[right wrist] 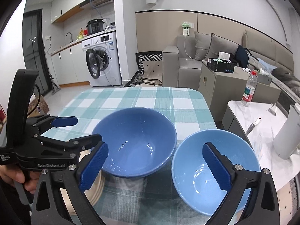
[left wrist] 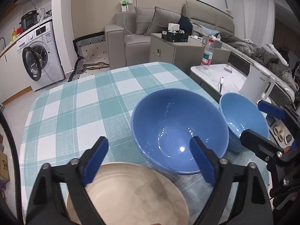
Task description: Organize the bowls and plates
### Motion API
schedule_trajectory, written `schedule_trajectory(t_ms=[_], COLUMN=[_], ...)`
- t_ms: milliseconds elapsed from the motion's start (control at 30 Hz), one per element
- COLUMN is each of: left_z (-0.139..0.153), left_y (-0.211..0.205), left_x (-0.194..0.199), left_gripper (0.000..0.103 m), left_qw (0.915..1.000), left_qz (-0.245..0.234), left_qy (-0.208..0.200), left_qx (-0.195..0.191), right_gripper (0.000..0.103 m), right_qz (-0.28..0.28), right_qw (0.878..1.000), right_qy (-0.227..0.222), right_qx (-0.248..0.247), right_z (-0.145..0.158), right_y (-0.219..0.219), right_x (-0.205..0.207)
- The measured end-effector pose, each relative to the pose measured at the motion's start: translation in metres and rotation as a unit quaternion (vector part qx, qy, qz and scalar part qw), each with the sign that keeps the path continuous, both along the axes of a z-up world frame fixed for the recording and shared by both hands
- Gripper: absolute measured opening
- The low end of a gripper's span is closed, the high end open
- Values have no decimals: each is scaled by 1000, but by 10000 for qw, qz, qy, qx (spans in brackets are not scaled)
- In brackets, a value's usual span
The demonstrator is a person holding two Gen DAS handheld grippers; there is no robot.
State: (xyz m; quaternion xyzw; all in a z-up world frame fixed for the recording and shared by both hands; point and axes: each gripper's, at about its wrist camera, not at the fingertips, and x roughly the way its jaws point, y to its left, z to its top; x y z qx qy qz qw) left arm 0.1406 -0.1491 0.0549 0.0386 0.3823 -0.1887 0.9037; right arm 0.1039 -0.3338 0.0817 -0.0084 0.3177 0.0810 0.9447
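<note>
I am holding both grippers' jaws wide and empty: left gripper (left wrist: 150,159) hovering over the beige plate (left wrist: 131,193), right gripper (right wrist: 155,166) over the light blue bowl (right wrist: 196,168), right of the dark blue bowl (right wrist: 135,140).

Right tongs (right wrist: 155,166) gape wide over two blue bowls: the darker (right wrist: 135,142) beside the lighter (right wrist: 196,178).

Hidden and cut-off parts around the tabletop

The beige plate (left wrist: 131,193) runs off the left wrist view's bottom edge, its left part behind a tong arm; the right wrist view shows only a sliver of it (right wrist: 96,189). There the light blue bowl (right wrist: 195,170) has its near rim covered by the right tongs (right wrist: 154,166). The white kettle (right wrist: 286,136) is cropped at the right edge; the water bottle (left wrist: 207,56) label is unreadable.
</note>
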Motion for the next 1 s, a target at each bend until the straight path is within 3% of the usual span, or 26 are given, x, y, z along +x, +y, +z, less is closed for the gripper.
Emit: schedule_trajectory(t_ms=[100, 500, 1000], left_z=[4, 15, 19], left_y=[-2, -1, -23], left_x=[-5, -17, -39], left_gripper=[100, 100, 100], left_qw=[9999, 9995, 9997], left_qz=[30, 174, 90], left_qy=[-93, -80, -99], left_qx=[23, -241, -207], right_gripper=[102, 102, 102], right_qz=[-64, -178, -401], right_qw=[9998, 9988, 9975], right_qy=[-64, -264, -350], right_qx=[168, 385, 456], right_z=[5, 23, 37], right_y=[-4, -27, -60], right_x=[-9, -31, -44])
